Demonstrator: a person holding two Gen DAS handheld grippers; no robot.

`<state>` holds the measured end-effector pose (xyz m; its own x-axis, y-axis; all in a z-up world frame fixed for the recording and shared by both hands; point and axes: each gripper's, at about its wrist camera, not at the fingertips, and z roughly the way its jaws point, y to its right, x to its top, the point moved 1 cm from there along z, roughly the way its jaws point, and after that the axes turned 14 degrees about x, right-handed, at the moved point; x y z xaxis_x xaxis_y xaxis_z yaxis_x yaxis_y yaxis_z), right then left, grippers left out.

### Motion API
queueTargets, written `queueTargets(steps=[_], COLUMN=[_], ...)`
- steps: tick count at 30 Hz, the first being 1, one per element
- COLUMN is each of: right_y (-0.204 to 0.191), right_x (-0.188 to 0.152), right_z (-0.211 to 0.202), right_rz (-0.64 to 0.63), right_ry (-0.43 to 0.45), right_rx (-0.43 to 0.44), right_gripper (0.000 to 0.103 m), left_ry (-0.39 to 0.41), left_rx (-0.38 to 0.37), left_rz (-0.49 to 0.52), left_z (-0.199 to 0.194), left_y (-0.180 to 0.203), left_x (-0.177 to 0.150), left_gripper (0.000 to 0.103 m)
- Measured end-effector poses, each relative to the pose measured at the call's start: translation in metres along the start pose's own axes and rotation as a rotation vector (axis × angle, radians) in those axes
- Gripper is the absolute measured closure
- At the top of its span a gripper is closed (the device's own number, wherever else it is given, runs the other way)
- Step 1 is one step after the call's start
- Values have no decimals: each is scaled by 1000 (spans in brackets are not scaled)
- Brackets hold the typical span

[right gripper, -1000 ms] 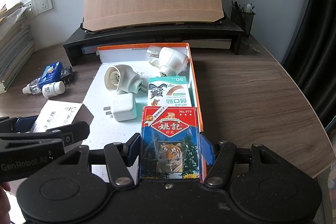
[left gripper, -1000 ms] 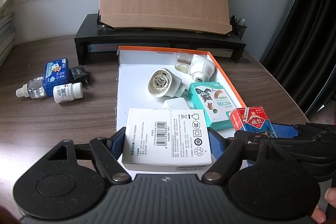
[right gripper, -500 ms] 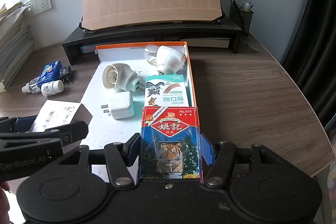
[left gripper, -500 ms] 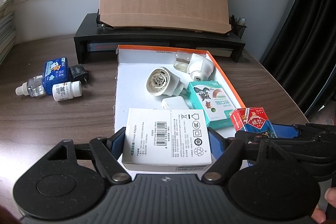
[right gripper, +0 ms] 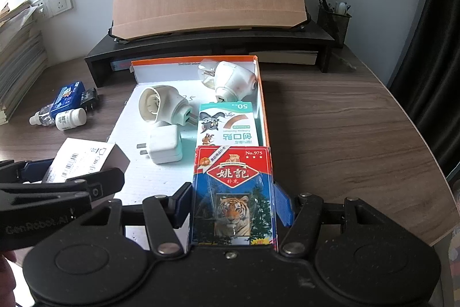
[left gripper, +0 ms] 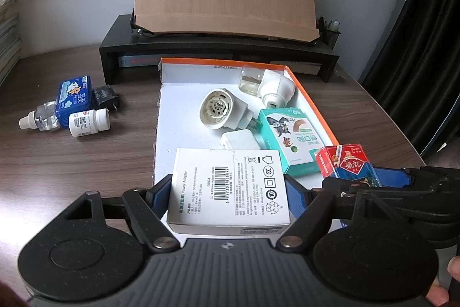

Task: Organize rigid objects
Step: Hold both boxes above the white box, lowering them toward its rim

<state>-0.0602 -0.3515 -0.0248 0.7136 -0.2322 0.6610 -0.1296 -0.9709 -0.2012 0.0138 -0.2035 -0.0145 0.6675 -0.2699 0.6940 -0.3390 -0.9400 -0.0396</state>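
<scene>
My left gripper (left gripper: 228, 192) is shut on a white power adapter box (left gripper: 227, 186), held over the near end of the orange-rimmed white tray (left gripper: 178, 105). My right gripper (right gripper: 233, 205) is shut on a pack of playing cards with a tiger picture (right gripper: 233, 192), held at the tray's (right gripper: 263, 105) near right corner. In the tray lie two white plug-in vaporizers (left gripper: 221, 112) (left gripper: 276, 87), a white charger (left gripper: 240, 140) and a teal bandage box (left gripper: 290, 140). The card pack also shows in the left wrist view (left gripper: 345, 163).
On the table left of the tray lie a blue box (left gripper: 75, 97), a white pill bottle (left gripper: 89, 123), a clear dropper bottle (left gripper: 40, 120) and a black plug (left gripper: 106, 98). A black monitor riser (left gripper: 218, 53) with a wooden board stands behind. A pen holder (right gripper: 333, 19) is at back right.
Both grippers have drawn back slightly toward the near end of the tray, each still holding its box. Nothing in the tray has moved.
</scene>
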Motion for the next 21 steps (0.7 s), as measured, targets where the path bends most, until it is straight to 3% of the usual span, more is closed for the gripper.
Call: queueTargets(steps=[21], right_y=[2], right_x=[5], right_z=[16], right_rz=[-6], right_ry=[-35], right_rx=[34], right_gripper=[31], left_ry=[-68], left_rx=[56], left_rz=[21], left_z=[18], left_y=[0], left_x=[-5], left_gripper=[24])
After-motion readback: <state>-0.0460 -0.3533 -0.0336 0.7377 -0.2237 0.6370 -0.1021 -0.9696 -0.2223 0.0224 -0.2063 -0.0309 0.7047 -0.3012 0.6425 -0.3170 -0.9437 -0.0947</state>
